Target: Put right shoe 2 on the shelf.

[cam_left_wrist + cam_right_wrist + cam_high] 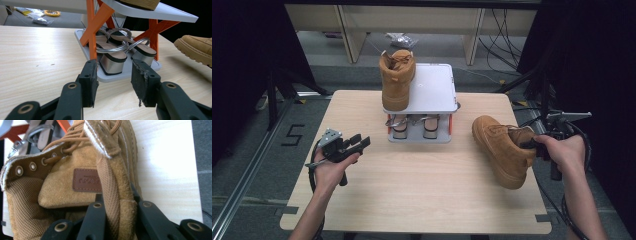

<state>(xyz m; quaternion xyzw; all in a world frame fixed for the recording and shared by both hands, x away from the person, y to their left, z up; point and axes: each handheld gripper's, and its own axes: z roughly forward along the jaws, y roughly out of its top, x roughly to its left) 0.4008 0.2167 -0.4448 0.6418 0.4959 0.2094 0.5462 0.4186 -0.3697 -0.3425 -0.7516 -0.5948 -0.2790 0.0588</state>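
A tan suede boot (502, 147) lies tilted over the right part of the wooden table (422, 190), its toe towards the rack. My right gripper (529, 145) is shut on the boot's collar (117, 195), with one jaw inside the opening and one outside. The matching boot (396, 80) stands upright on the left of the rack's white top shelf (434, 87). My left gripper (362, 141) hovers open over the table's left side, and nothing sits between its pads (140, 82). It points at the rack's lower shelf (125, 75). The held boot's toe (197, 48) shows in the left gripper view.
The white shoe rack with orange cross-legs (93, 32) stands at the table's far middle. A pair of silver block-heel sandals (112, 53) sits on its lower shelf. Cables (507, 30) and a plastic bag (401, 40) lie on the floor beyond the table.
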